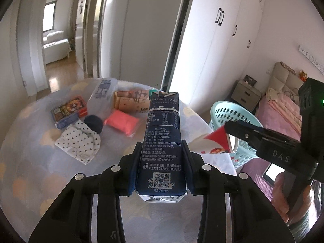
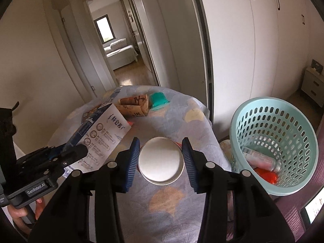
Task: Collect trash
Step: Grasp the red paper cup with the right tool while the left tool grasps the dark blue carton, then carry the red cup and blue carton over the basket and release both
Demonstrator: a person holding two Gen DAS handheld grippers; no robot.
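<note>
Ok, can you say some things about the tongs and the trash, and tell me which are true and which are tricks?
1. The left tongs hold a dark blue milk carton. True.
2. The right tongs hold nothing. False: they hold a paper cup.
3. The basket already has trash inside. True.
4. The basket is dark blue. False: it is pale teal.
5. A pink packet lies on the table. True.
</note>
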